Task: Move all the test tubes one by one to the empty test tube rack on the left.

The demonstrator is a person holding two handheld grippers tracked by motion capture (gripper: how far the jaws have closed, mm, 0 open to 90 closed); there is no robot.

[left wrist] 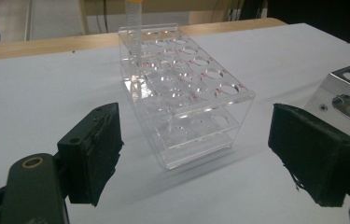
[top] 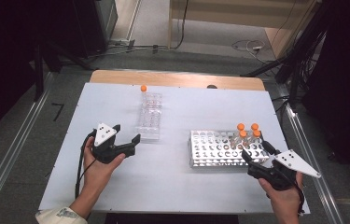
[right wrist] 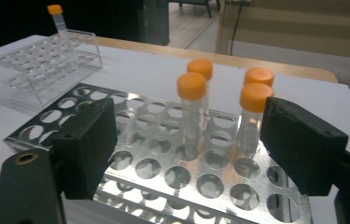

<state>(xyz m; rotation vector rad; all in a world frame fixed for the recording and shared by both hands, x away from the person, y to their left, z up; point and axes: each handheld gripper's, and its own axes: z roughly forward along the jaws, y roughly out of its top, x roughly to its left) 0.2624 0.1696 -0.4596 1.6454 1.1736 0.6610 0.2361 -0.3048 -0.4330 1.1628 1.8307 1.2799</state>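
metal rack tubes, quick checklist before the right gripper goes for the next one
1. Right gripper jaws open and empty: ok.
2. Four orange-capped tubes upright in the metal rack: ok.
3. A tube lined up between the jaws: cannot tell, two stand in the gap.
4. Clear acrylic rack has free holes: ok, one tube at its far corner.
5. Left gripper open, empty, apart from the clear rack: ok.

Left gripper (top: 128,140): jaws wide apart, empty, just left of clear rack (top: 150,116).
Right gripper (top: 256,150): jaws spread, empty, right of it.
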